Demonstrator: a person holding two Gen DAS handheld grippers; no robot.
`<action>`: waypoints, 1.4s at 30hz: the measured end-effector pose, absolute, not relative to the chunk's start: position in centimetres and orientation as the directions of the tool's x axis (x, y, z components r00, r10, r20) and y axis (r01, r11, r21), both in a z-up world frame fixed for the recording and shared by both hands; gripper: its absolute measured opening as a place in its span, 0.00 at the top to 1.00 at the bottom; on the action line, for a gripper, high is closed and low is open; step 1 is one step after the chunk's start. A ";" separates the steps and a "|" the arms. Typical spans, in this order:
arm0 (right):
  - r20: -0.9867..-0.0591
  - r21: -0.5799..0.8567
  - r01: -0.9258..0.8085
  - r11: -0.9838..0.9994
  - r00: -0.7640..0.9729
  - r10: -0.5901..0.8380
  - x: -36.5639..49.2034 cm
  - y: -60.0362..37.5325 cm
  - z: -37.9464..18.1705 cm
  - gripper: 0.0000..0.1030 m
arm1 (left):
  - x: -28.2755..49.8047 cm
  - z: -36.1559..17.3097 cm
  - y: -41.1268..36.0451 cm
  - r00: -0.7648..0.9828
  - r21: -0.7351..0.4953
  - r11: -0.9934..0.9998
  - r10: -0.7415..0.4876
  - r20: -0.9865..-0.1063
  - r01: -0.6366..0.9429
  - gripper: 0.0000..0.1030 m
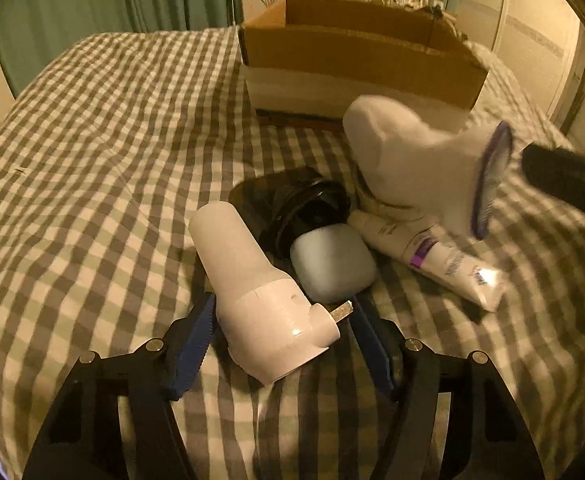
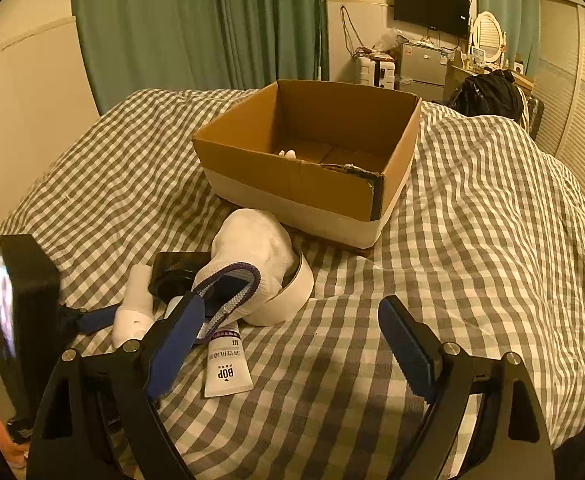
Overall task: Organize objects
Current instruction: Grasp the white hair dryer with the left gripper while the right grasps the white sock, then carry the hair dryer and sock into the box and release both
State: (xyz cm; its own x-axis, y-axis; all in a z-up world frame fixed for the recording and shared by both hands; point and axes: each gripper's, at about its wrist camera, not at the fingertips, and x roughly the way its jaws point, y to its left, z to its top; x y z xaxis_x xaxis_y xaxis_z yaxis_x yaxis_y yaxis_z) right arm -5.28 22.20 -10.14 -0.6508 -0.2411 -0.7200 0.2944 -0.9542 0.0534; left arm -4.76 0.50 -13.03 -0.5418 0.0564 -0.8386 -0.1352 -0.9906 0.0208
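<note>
Straddling the rigid, smooth white plastic bottle before the cardboard box, left gripper fingers spread; grip its wide base.

black gripper frames, blue ridged pads, silver screws, possibly skin at edge

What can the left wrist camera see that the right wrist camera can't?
Only the left wrist view shows the pale rounded case plainly, beside the white device lying between the open left tool.

Only the right wrist view looks down inside the cardboard box, and shows the TV and mirror.

Both show the checked bedcover, the white sock and the tube.
</note>
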 end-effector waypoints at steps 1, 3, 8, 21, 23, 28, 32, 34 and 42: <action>-0.720 0.053 0.295 -0.954 -0.650 -0.241 -5.3 22.2 -10.1 0.14 | -4.4 -12.5 0.3 -0.553 0.015 -0.991 0.061 -0.831 -0.131 0.33; -0.722 0.053 0.299 -0.953 -0.648 -0.244 -5.4 22.2 -10.1 0.14 | -4.1 -11.6 0.0 -0.572 0.013 -0.992 0.061 -0.818 -0.124 0.33; -0.704 0.048 0.321 -0.946 -0.661 -0.260 -6.2 21.4 -8.4 0.14 | -4.4 -9.6 -1.4 -0.619 0.017 -0.995 0.049 -0.784 -0.100 0.33; -0.824 -0.005 0.417 -0.909 -0.517 -0.232 -10.6 15.7 -12.9 0.26 | -5.2 -9.0 -4.4 -0.643 0.040 -0.999 -0.012 -0.766 -0.029 0.33; -0.846 -0.010 0.420 -0.908 -0.487 -0.216 -10.8 15.6 -14.2 0.47 | -5.3 -9.2 -4.4 -0.637 0.032 -0.999 -0.004 -0.771 -0.032 0.33; -0.848 -0.027 0.424 -0.905 -0.489 -0.204 -10.6 15.9 -14.3 0.62 | -4.9 -9.0 -4.3 -0.642 0.023 -0.999 0.004 -0.767 -0.033 0.33; -0.831 -0.039 0.428 -0.903 -0.515 -0.208 -9.8 16.3 -13.1 0.67 | -4.6 -8.2 -4.2 -0.651 0.014 -0.999 0.012 -0.759 -0.036 0.33; -0.819 -0.043 0.432 -0.901 -0.532 -0.216 -9.3 16.3 -12.1 0.68 | -4.5 -7.6 -4.1 -0.658 0.015 -0.999 0.009 -0.753 -0.030 0.33; -0.720 -0.031 0.425 -0.905 -0.637 -0.275 -6.4 17.9 -5.8 0.69 | -2.8 -3.4 -2.8 -0.721 0.032 -0.999 0.009 -0.693 -0.043 0.33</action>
